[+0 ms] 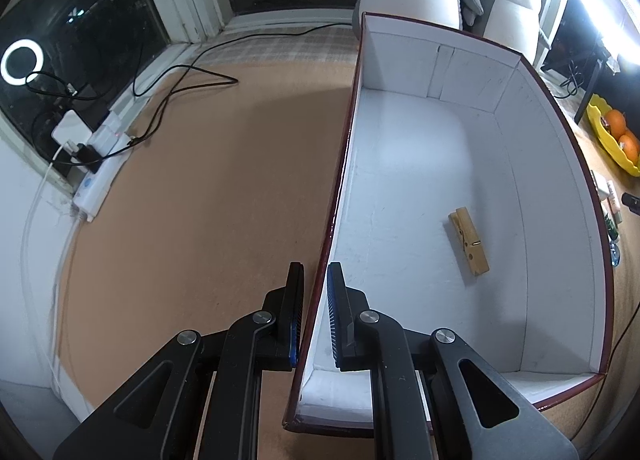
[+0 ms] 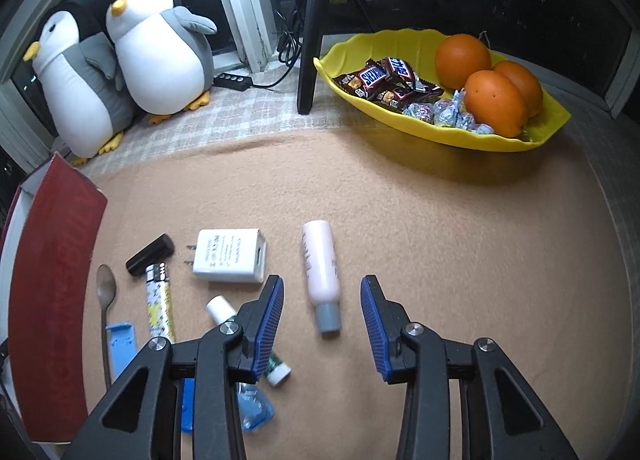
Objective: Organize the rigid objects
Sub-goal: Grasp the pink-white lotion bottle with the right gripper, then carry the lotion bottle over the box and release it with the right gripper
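The pink bottle [image 2: 322, 272] lies on the tan tabletop between the right gripper [image 2: 322, 324]'s parted fingers [image 2: 267, 324], which touch nothing. Its long axis runs along their reach, grey cap nearest, so they can close across it. The left gripper [image 1: 316, 312] is clamped on the box wall [image 1: 344, 164].

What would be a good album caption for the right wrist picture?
Right gripper, jaws apart and untouching, hovering over a pink bottle lying on the tan cloth beside a white charger.
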